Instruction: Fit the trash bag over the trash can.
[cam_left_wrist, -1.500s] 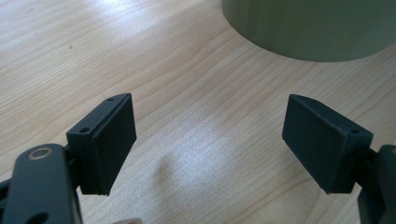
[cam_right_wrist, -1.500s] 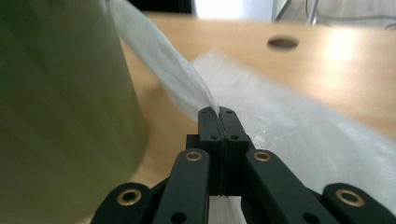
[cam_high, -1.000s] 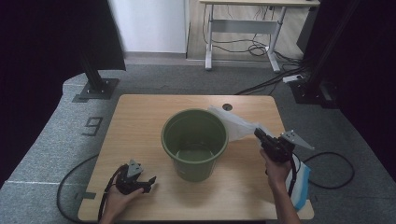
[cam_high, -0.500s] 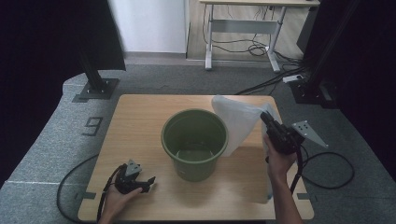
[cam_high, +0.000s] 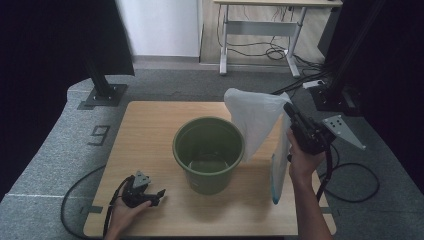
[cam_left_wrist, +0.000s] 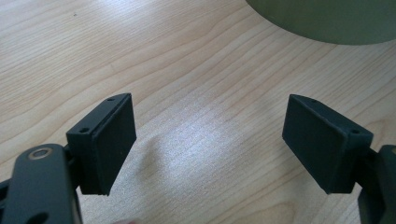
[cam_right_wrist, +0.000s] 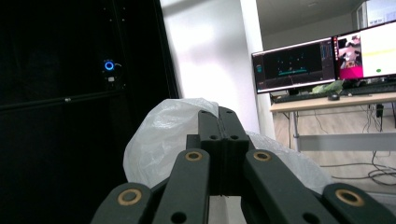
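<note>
A green bucket (cam_high: 208, 152) stands upright in the middle of the wooden table (cam_high: 150, 130). A thin white plastic bag (cam_high: 255, 122) hangs in the air just right of the bucket's rim, held up by my right gripper (cam_high: 288, 111), whose jaws are shut on its edge. In the right gripper view the bag (cam_right_wrist: 159, 140) bulges behind the closed jaws of the right gripper (cam_right_wrist: 219, 116). My left gripper (cam_high: 159, 194) rests low at the table's front left, open with nothing between its pads (cam_left_wrist: 112, 140). The bucket's wall (cam_left_wrist: 327, 21) lies ahead of it.
A flat bluish-edged sheet (cam_high: 279, 165) hangs or leans by the table's right edge below my right hand. Black stands (cam_high: 102, 92) flank the table. A desk (cam_high: 260, 20) with cables stands behind, and monitors (cam_right_wrist: 322, 58) show in the right gripper view.
My right gripper has risen with the bag, lifting it from the tabletop beside the bucket to above rim height. The left gripper has stayed still.
</note>
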